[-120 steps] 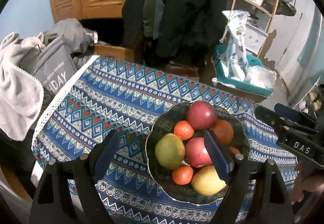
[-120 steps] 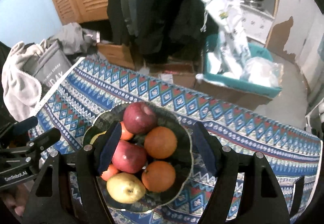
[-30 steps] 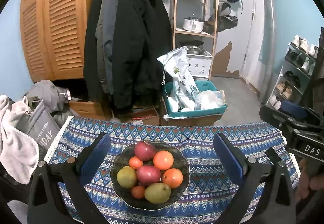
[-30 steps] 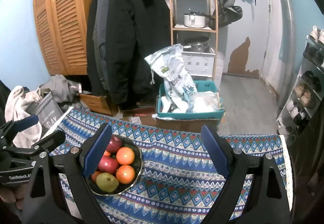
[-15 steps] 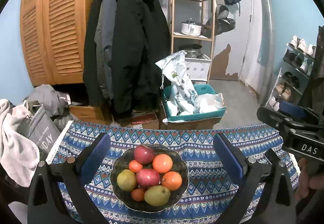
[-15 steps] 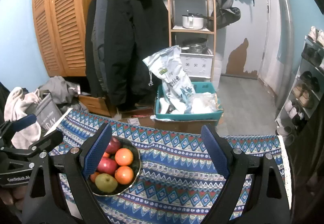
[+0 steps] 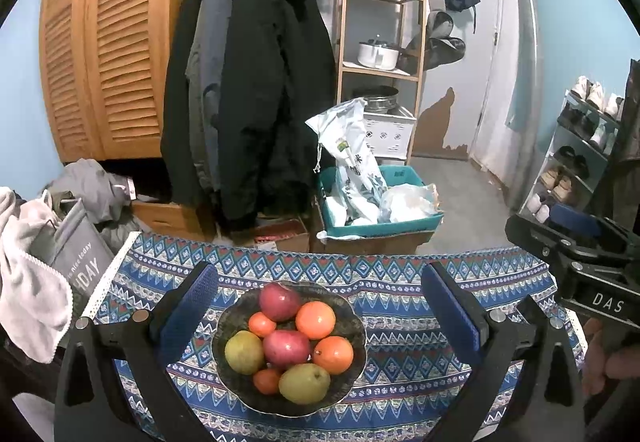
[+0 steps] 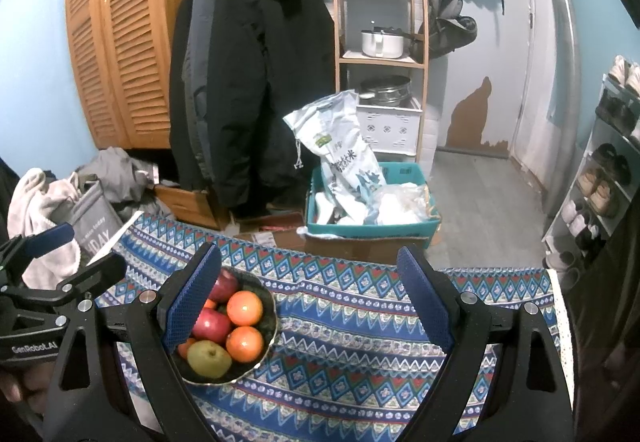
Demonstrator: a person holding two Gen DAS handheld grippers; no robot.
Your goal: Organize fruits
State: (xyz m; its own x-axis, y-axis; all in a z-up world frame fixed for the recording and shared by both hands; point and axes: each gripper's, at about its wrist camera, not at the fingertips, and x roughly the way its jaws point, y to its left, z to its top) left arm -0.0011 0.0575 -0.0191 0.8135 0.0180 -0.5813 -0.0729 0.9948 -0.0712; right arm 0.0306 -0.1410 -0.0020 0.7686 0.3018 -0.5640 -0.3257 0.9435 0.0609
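The bowl (image 7: pixel 352 326) of fruit sits on the bench (image 7: pixel 420 374), which is covered by a blue patterned cloth (image 7: pixel 400 282). In the left wrist view it lies near the middle of the bench; in the right wrist view it is toward the left side. It holds two red apples (image 7: pixel 286 348), three oranges (image 7: pixel 316 320), two pears (image 7: pixel 244 352) and two small orange fruits (image 7: pixel 261 324), all piled touching one another.

The left gripper (image 7: pixel 318 306) hangs above and in front of the bowl with its blue-padded fingers (image 7: pixel 192 310) spread wide, gripping nothing; the bowl shows between them, well clear of both pads. The right gripper (image 8: pixel 306 300) is likewise wide open and empty, its left finger (image 8: pixel 192 298) overlapping the bowl's near edge in the view, over bare cloth for the rest. Each gripper shows at the edge of the other's view, with part of a hand (image 7: pixel 600 358) below the right one.

Beyond the bench stand a teal box (image 7: pixel 380 228) with white bags (image 7: pixel 352 162), dark coats (image 7: pixel 260 102) on a rail, a louvred wooden wardrobe (image 7: pixel 112 54), a shelf (image 7: pixel 380 42) with pots, and a shoe rack (image 7: pixel 580 162) at the right. A grey bag (image 7: pixel 80 262) and towel (image 7: pixel 28 282) lie left of the bench.
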